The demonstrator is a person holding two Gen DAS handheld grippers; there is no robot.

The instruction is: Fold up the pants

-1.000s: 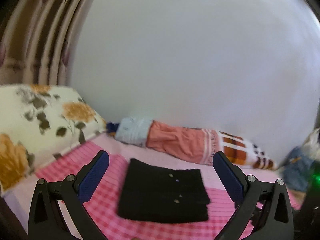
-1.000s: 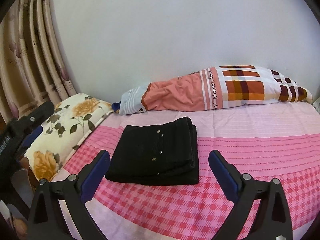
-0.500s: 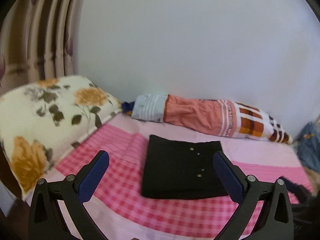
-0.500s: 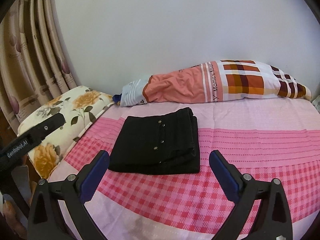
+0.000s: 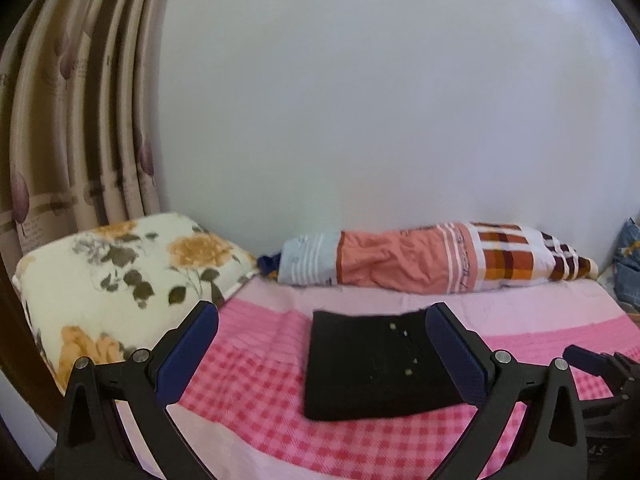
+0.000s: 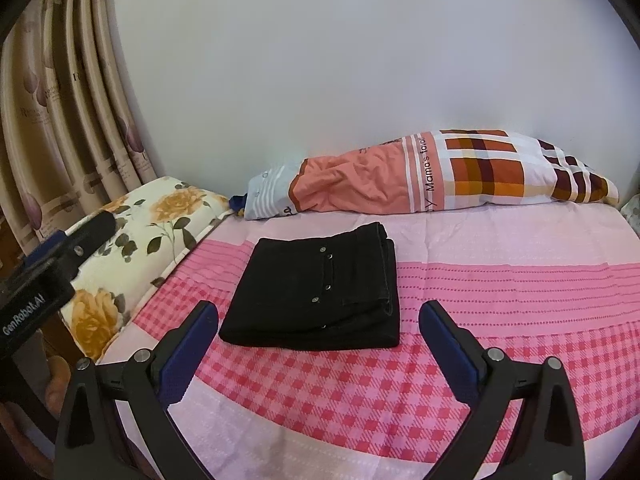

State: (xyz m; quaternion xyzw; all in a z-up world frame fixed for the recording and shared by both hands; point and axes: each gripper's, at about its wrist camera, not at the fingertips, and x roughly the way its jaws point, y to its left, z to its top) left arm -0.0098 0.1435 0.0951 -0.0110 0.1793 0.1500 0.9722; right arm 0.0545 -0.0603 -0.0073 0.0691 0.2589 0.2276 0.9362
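Observation:
Black pants (image 6: pixel 316 292) lie folded into a flat rectangle on the pink checked bedsheet (image 6: pixel 480 304), small metal studs showing on top. They also show in the left wrist view (image 5: pixel 372 364). My left gripper (image 5: pixel 322 354) is open and empty, held back from the pants at the bed's left side; its right finger overlaps the pants' right edge in view. My right gripper (image 6: pixel 318 348) is open and empty, held just short of the pants' near edge. The left gripper's body (image 6: pixel 48 276) shows at the left of the right wrist view.
A floral pillow (image 6: pixel 132 248) lies at the bed's left end, beside a curtain (image 6: pixel 60 120). A long orange and plaid bolster (image 6: pixel 432 176) lies along the white wall. The bed's near edge runs below both grippers. Blue fabric (image 5: pixel 628 264) sits at far right.
Both grippers have drawn back from the folded pants, still open. The left wrist view has swung left and steadied; the pants have not moved.

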